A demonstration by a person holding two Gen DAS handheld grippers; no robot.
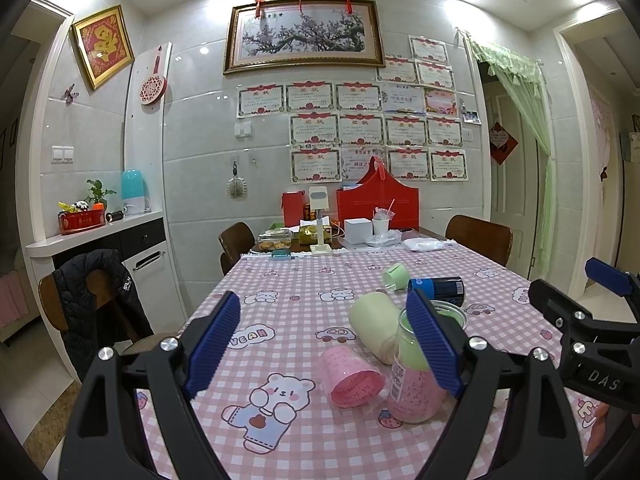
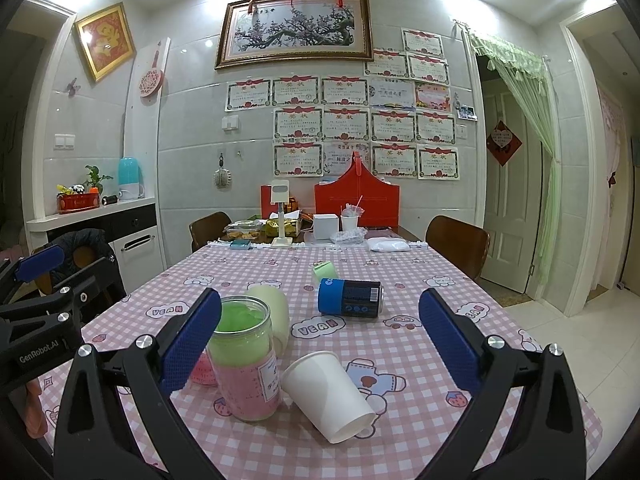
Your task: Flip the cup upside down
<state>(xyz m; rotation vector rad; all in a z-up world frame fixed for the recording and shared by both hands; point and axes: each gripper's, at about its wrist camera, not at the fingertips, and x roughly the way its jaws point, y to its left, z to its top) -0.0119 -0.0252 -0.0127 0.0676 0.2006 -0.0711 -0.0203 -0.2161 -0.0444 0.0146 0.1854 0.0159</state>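
Note:
Several cups lie on their sides on the pink checked tablecloth [image 1: 280, 288]. A pink cup [image 1: 352, 378] lies between the fingers of my open left gripper [image 1: 326, 348], mouth toward me. A cream cup [image 1: 378, 326] lies behind it. A white paper cup [image 2: 330, 394] lies between the fingers of my open right gripper [image 2: 320, 344], mouth toward me at the lower right. A small green cup [image 2: 324, 271] lies farther back. The pink cup [image 2: 202, 370] is mostly hidden behind my right gripper's left finger. Both grippers are empty and above the table.
An upright glass jar [image 2: 246, 360] with green and pink layers stands just left of the white cup. A blue can [image 2: 350, 298] lies on its side mid-table. Boxes, a red bag [image 2: 356, 202] and food clutter the far end. Chairs [image 2: 458, 244] flank the table.

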